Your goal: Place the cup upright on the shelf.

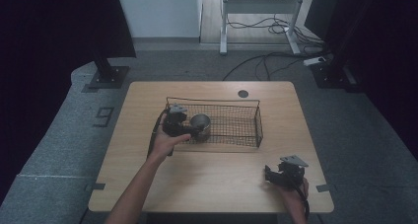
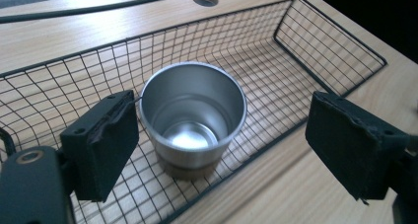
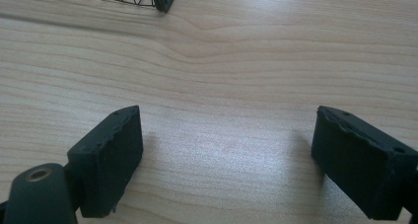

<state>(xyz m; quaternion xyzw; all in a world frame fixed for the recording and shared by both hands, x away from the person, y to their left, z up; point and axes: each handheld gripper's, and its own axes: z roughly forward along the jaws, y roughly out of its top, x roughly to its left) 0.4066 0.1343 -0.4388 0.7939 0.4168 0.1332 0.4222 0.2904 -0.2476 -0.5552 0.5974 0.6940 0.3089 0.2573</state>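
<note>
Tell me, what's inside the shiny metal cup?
Nothing. The left gripper view looks straight down into the metal cup and shows just its bare shiny bottom. The cup stands upright inside the wire basket. The wood under the cup's base is covered, so that spot can't be seen.

Cup (image 1: 200,126) inside basket (image 1: 249,135), left end; basket mid-table (image 1: 222,179).

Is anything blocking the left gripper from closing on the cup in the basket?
Nothing visible does. The left gripper is open around the steel cup, which stands upright in the wire basket. One jaw is inside the basket, the other outside its near wall.
</note>
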